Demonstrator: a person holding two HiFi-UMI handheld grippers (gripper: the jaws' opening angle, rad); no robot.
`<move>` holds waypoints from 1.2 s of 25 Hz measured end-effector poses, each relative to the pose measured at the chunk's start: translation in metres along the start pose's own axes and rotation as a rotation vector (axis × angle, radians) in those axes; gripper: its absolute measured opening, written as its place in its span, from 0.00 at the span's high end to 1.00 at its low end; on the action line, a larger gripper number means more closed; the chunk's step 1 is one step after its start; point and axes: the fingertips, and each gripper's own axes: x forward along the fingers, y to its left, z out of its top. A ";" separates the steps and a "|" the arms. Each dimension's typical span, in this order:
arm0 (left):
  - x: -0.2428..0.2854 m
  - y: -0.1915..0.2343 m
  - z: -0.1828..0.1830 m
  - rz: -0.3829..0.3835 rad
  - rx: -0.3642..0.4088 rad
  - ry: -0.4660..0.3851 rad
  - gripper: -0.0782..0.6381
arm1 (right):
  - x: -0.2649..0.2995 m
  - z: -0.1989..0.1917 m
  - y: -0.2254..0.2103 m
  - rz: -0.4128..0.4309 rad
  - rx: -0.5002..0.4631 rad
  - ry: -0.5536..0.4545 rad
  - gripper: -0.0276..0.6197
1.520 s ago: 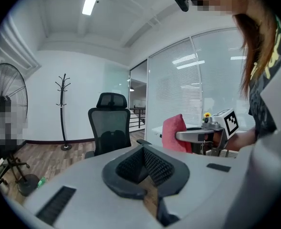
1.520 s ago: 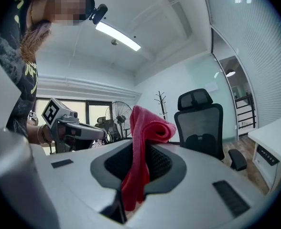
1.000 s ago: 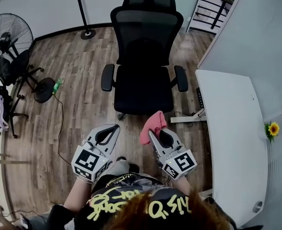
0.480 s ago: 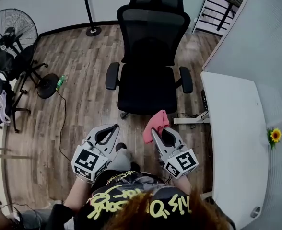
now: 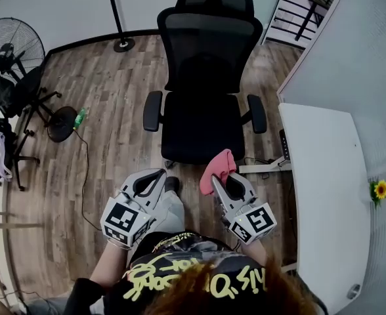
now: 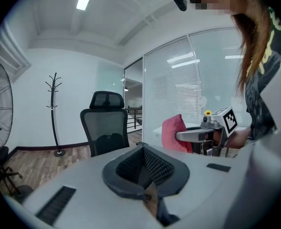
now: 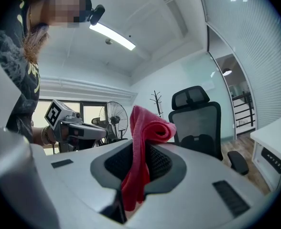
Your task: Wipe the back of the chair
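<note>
Standing fan (image 5: 12,51) at far left on wood floor (image 5: 107,104); coat stand base (image 5: 120,44) near wall (image 5: 62,8); sunflower (image 5: 379,189) beside white desk (image 5: 324,195) at right

We were in an office. We saw a black mesh swivel chair (image 5: 206,77), a white desk (image 5: 324,195) and blind-covered glass partitions (image 6: 198,89).

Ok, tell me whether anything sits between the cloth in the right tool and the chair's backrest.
Nothing separate does. Only bare floor lies between the right tool, shut on the pink cloth, and the chair. The chair faces the person, so its own seat and armrests sit in front of the backrest.
</note>
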 end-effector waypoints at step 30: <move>0.164 0.241 0.062 -0.148 -0.032 -0.036 0.90 | 0.235 0.064 -0.137 -0.179 -0.052 -0.004 0.86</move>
